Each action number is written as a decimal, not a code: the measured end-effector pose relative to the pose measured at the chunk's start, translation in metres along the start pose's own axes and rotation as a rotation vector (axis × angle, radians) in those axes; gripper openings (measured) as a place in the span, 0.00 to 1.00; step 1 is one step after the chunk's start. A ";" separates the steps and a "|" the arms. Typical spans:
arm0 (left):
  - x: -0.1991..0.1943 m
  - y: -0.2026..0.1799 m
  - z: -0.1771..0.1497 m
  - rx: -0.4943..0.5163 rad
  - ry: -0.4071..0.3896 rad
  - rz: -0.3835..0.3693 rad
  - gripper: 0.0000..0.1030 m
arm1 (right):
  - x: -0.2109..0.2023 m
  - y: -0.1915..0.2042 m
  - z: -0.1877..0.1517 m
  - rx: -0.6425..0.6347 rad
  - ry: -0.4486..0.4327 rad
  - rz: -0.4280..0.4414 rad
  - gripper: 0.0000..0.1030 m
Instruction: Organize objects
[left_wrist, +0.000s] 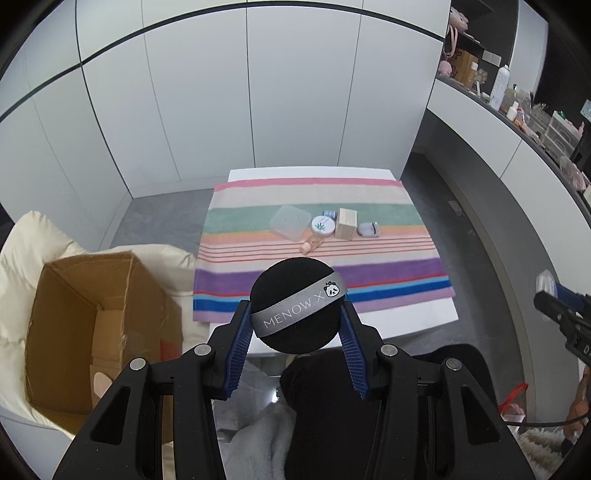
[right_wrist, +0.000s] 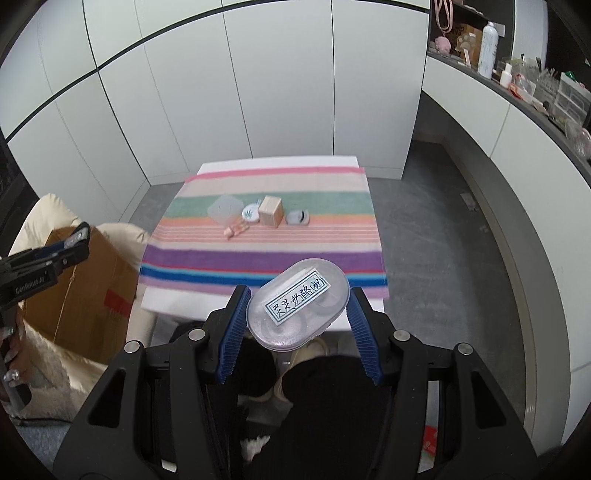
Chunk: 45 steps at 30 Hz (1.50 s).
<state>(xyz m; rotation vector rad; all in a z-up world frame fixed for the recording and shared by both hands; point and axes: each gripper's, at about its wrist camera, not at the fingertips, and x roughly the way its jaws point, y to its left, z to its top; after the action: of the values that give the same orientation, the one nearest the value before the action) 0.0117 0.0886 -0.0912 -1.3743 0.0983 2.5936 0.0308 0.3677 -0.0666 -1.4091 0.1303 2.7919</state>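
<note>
My left gripper (left_wrist: 297, 308) is shut on a round black powder puff (left_wrist: 297, 304) with a grey "MENOW" ribbon, held in the air before the table's near edge. My right gripper (right_wrist: 297, 299) is shut on a clear oval case (right_wrist: 297, 303) with a blue-lettered label, also held above the near edge. On the striped cloth (left_wrist: 317, 266) lie a clear square box (left_wrist: 290, 222), a round white tin (left_wrist: 323, 224), a wooden block (left_wrist: 346, 224), a small lash case (left_wrist: 369, 229) and a pink bottle (left_wrist: 309, 245). They also show in the right wrist view, around the block (right_wrist: 271, 210).
An open cardboard box (left_wrist: 92, 332) sits on a cream cushion (left_wrist: 22, 258) left of the white table (left_wrist: 406, 325). White cabinet doors stand behind. A cluttered shelf (left_wrist: 517, 103) runs along the right. The person's dark-clothed legs are below the grippers.
</note>
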 end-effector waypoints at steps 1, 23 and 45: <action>-0.002 0.001 -0.004 -0.001 0.002 -0.008 0.46 | -0.002 0.001 -0.006 0.001 0.008 0.007 0.55; -0.013 0.039 -0.040 -0.060 0.033 0.009 0.46 | 0.005 0.034 -0.029 -0.086 0.061 0.036 0.55; -0.070 0.197 -0.143 -0.395 0.029 0.271 0.47 | 0.015 0.278 -0.053 -0.566 0.077 0.395 0.55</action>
<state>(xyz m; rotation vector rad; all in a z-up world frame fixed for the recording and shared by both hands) 0.1245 -0.1363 -0.1216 -1.6245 -0.2565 2.9325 0.0510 0.0860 -0.0910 -1.7606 -0.4726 3.2627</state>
